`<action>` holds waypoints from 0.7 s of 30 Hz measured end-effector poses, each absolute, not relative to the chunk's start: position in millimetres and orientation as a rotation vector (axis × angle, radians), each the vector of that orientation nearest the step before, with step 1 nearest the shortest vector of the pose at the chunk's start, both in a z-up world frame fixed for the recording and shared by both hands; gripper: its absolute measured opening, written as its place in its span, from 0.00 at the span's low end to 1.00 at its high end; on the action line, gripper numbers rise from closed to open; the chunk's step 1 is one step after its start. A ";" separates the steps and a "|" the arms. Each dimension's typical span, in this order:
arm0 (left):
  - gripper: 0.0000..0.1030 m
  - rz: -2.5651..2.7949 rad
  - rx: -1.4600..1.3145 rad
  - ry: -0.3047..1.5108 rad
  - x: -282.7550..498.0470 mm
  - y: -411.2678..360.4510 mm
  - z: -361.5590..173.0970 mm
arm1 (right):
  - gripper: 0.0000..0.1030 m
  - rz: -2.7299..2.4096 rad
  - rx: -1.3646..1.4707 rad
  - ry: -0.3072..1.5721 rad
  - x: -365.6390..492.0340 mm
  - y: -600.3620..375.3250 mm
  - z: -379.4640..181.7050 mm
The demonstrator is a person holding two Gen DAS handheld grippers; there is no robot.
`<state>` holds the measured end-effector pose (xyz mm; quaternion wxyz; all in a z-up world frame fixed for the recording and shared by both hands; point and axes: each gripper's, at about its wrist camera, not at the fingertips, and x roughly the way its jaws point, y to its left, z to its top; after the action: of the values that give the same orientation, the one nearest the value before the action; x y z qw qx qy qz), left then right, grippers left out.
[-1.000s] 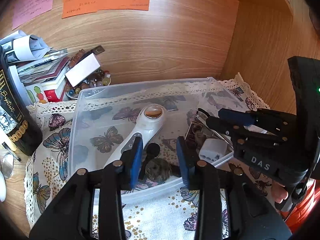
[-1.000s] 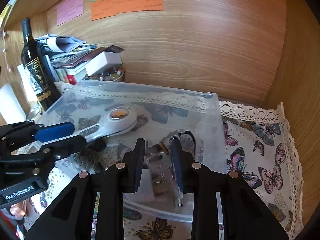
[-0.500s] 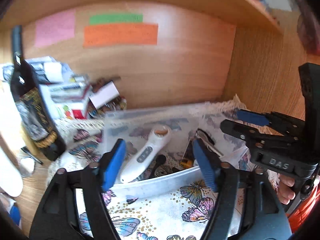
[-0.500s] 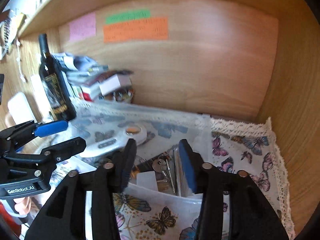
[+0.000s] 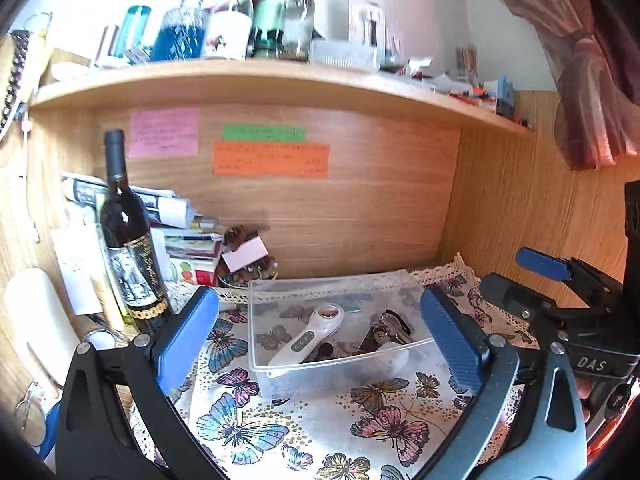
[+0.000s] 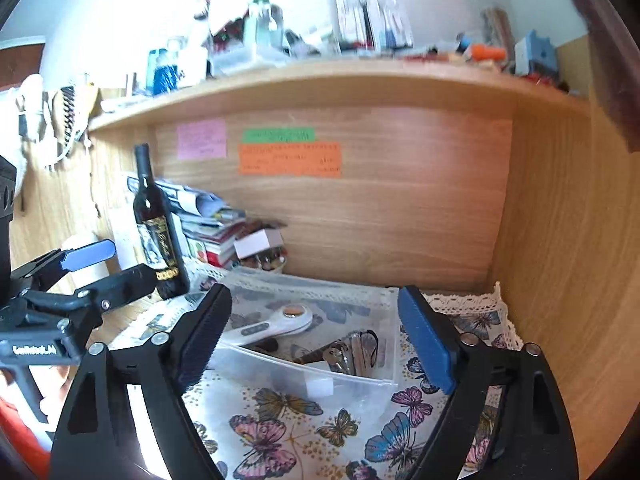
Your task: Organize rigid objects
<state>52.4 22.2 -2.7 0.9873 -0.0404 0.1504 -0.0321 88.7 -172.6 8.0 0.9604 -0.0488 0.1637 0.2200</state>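
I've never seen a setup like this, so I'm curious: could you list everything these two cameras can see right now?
Clear plastic box: one, see-through, on the cloth.
White handheld device: one, white, inside the box.
Keys: one bunch, metallic, inside the box.
Butterfly cloth: one, white with coloured butterflies, on the desk.
Wine bottle: one, dark, left of the box.
Paper notes: three, pink, green, orange, on the back panel.
Books and papers: one stack, mixed, behind the bottle.
Left gripper: black, blue pads, open.
Right gripper: black, blue pads, open.
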 end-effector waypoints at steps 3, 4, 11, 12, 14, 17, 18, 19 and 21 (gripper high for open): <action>1.00 -0.053 -0.080 0.289 43.3 21.1 -1.2 | 0.83 0.449 -0.089 0.321 78.8 -174.5 9.1; 1.00 -0.051 -0.080 0.288 40.5 20.5 -0.6 | 0.83 0.452 -0.087 0.320 76.7 -175.2 8.8; 1.00 -0.045 -0.072 0.275 26.2 16.3 0.6 | 0.85 0.454 -0.077 0.308 62.2 -179.2 8.5; 1.00 -0.044 -0.070 0.272 24.5 15.7 0.8 | 0.85 0.453 -0.076 0.306 59.5 -179.8 8.6; 1.00 -0.045 -0.066 0.269 21.5 15.0 1.4 | 0.86 0.454 -0.075 0.303 56.9 -180.5 8.5; 1.00 -0.044 -0.065 0.264 18.7 14.0 1.6 | 0.87 0.454 -0.073 0.299 53.7 -180.9 8.3; 1.00 -0.043 -0.067 0.263 18.1 13.4 2.2 | 0.87 0.454 -0.074 0.297 52.9 -180.9 8.3; 1.00 -0.043 -0.068 0.263 17.6 13.2 2.2 | 0.87 0.453 -0.075 0.297 51.9 -180.3 8.4; 1.00 -0.046 -0.071 0.263 16.6 13.0 2.2 | 0.87 0.452 -0.074 0.295 50.6 -180.5 8.5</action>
<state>16.6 13.0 2.2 0.9905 -0.0352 0.1310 -0.0228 50.6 -180.5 8.5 0.9632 -0.0364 0.1457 0.2231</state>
